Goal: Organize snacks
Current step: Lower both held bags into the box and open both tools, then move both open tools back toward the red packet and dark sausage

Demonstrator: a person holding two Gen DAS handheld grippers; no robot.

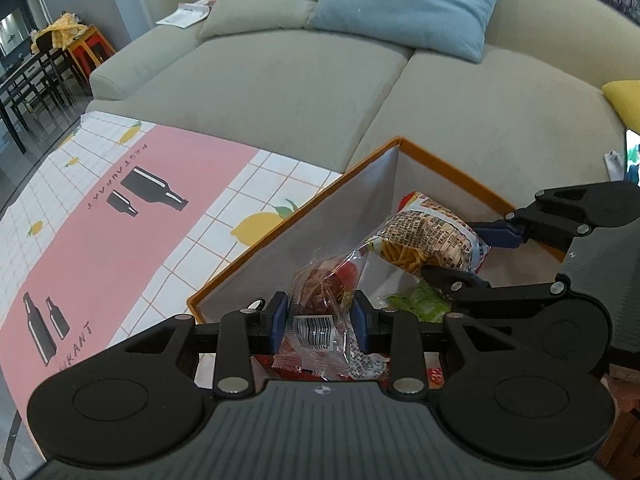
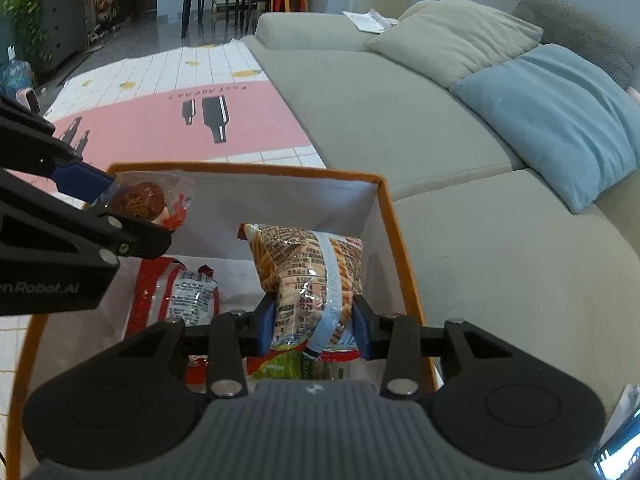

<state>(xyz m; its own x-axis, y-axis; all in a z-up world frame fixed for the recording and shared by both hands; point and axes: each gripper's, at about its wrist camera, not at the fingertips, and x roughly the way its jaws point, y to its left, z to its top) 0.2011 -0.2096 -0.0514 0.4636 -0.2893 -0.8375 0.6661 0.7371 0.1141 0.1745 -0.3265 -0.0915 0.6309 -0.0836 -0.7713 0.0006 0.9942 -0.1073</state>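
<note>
On the left, the left gripper [image 1: 320, 322] is closed on a clear packet [image 1: 320, 316] with a red-brown snack and a barcode, held over the near left part of the orange-edged box [image 1: 288, 220]. Its long axis runs forward along the fingers, free end tilted down into the box. To the right, the right gripper [image 2: 314, 326] pinches a bag of stick snacks [image 2: 308, 276], held roughly upright, top end pointing toward the box's far wall. Below lie a red-and-white packet [image 2: 176, 296] and a green packet [image 2: 280, 366], so I judge the sorting well under way: at least 2 are in and 2 are in hand, not yet released.
</note>
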